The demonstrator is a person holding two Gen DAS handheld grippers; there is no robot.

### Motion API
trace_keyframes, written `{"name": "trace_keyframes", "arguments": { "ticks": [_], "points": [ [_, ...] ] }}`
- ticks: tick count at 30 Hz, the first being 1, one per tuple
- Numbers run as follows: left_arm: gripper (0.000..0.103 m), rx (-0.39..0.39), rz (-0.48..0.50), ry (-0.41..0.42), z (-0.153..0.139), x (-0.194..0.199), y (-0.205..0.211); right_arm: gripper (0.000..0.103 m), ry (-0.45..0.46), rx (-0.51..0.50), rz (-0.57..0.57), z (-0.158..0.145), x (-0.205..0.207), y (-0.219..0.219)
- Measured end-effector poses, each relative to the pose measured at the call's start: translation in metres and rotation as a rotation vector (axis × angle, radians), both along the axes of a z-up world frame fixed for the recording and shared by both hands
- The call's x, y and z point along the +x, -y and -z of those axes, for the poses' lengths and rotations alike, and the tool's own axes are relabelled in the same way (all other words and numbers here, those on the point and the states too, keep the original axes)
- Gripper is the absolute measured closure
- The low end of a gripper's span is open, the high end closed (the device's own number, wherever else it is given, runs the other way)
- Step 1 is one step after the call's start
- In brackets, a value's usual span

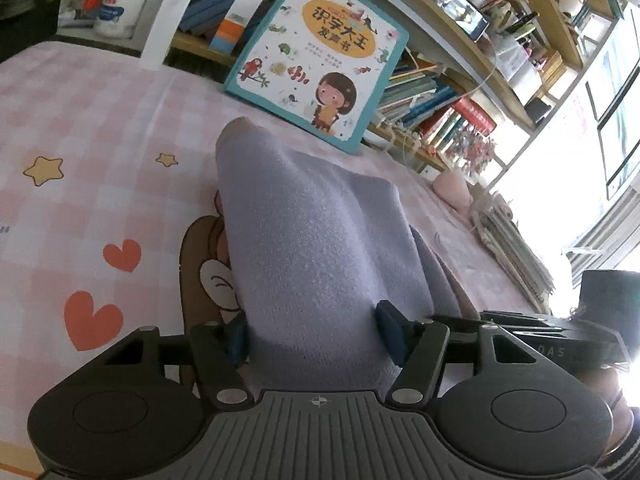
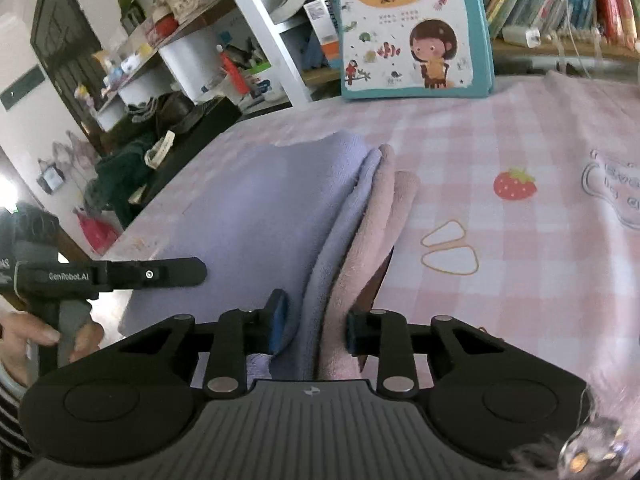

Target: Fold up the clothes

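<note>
Fleece garment [image 1: 320, 248], lavender outside and pink inside, lies partly folded on a pink checked bedsheet [image 1: 100, 128]. The left gripper [image 1: 316, 336] straddles a raised fold, jaws wide and resting against the cloth rather than pinching it. The right gripper [image 2: 316, 328] is likewise spread around the layered edge, probably to steady it. Only the right view shows the pink lining [image 2: 380, 216]; a children's picture book [image 1: 320, 56] leans behind.
</note>
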State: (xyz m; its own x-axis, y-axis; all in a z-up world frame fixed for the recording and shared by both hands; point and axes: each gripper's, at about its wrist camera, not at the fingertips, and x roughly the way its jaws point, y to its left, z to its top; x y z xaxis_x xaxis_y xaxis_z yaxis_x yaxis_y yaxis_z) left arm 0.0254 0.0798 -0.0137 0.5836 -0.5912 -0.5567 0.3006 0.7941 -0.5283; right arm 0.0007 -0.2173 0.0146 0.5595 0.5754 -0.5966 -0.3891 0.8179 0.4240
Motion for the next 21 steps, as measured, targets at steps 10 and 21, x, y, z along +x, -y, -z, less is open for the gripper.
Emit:
{"name": "trace_keyframes", "arguments": {
  "ticks": [10,21],
  "points": [
    [0.037,-0.124,0.003,-0.075,0.016,0.013,-0.015,0.06,-0.214,0.26,0.063,0.027,0.025,0.03],
    [0.044,-0.013,-0.009,0.053,-0.006,-0.007,0.002,0.075,-0.032,0.146,0.042,0.006,0.004,0.013]
  ]
}}
